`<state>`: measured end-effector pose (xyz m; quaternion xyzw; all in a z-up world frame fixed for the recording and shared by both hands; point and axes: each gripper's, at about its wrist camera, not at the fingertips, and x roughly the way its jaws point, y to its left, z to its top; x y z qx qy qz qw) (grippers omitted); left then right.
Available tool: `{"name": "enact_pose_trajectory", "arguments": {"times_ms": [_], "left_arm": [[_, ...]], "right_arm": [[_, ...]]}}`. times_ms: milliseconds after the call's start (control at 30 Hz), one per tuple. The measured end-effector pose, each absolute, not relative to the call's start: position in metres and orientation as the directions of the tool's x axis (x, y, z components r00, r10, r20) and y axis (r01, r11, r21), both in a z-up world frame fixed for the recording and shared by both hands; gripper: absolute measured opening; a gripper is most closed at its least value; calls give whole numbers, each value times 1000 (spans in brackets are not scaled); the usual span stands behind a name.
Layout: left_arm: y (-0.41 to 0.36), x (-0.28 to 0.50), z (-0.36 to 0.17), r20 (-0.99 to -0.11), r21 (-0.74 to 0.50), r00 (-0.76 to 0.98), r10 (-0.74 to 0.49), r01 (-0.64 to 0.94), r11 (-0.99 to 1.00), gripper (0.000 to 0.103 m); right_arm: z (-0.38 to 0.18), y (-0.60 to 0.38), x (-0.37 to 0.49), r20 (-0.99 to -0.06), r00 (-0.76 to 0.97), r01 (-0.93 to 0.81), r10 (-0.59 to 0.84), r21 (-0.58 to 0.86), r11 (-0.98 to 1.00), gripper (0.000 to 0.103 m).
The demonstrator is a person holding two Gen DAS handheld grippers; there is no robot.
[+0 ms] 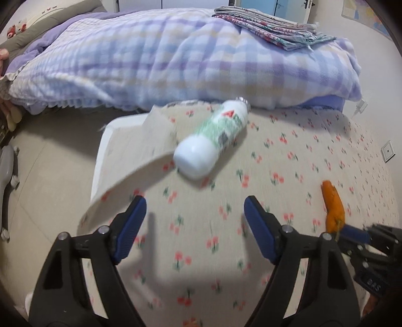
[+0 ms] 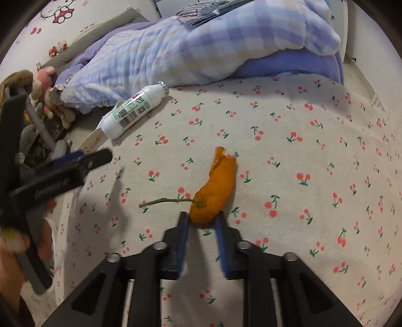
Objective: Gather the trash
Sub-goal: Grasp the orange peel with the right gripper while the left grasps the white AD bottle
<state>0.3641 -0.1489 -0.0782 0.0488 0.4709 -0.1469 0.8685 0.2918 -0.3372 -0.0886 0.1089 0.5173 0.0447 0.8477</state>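
In the right wrist view, the peel (image 2: pixel 218 187) is lying mid-frame on the sheet (image 2: pixel 301 156), its lower end sitting between the right gripper (image 2: pixel 201 220) fingers. The bottle (image 2: pixel 133 112) is lying on its side at upper left, near the sheet's edge, just in front of the quilt (image 2: pixel 201 47). The folded cloths (image 2: pixel 203 10) are resting on the quilt at the top. The left gripper (image 2: pixel 83 161) is hanging at the left edge, over the sheet's border.
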Motion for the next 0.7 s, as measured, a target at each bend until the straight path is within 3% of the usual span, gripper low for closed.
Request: {"name": "enact_pose_trajectory", "arguments": {"times_ms": [233, 400, 500, 700], "left_arm": [[-170, 393, -74, -814, -7, 547, -196, 326, 945, 78], [-189, 407, -78, -833, 30, 525, -172, 353, 935, 55], [-193, 409, -79, -845, 23, 510, -160, 334, 942, 51], [-195, 377, -71, -846, -82, 470, -252, 352, 932, 46]], "right_arm": [[-91, -348, 295, -847, 482, 6, 223, 258, 966, 19], [-91, -352, 294, -836, 489, -6, 248, 281, 960, 19], [-90, -356, 292, -833, 493, -3, 249, 285, 959, 19], [-84, -368, 284, -848, 485, 29, 213, 259, 965, 17]]}}
